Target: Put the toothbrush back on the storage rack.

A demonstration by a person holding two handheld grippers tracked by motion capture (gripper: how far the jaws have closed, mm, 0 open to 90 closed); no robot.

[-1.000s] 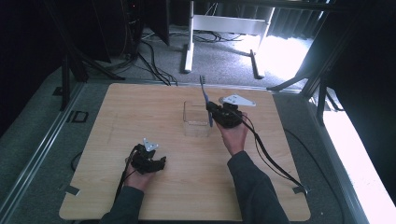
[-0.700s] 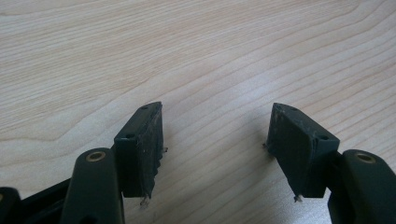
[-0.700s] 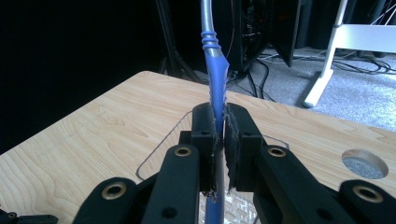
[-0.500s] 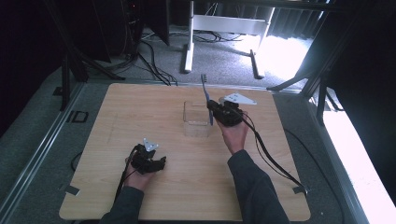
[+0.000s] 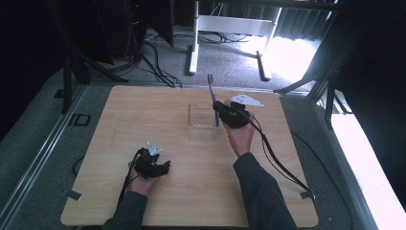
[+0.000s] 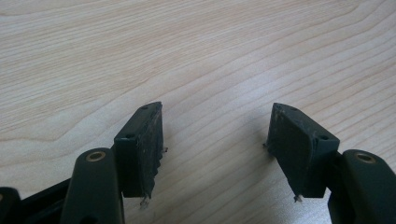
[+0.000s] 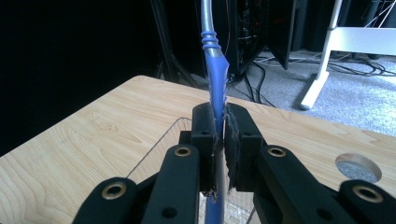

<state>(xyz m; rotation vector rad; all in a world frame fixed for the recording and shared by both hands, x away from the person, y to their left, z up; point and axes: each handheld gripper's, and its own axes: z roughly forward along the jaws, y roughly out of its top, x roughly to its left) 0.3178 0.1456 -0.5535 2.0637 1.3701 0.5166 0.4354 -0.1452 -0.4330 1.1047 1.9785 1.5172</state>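
Observation:
A blue toothbrush stands nearly upright, its lower end at the right edge of a clear plastic box on the wooden table. My right gripper is shut on the toothbrush handle, which rises between the jaws in the right gripper view. There the box rim shows as a thin line below. My left gripper rests low over the near left of the table. In the left gripper view it is open, with bare wood between the jaws.
A round grommet hole sits in the table to the right of the jaws. A cable trails from the right gripper toward the table's right edge. White stand legs and loose cables lie on the floor beyond.

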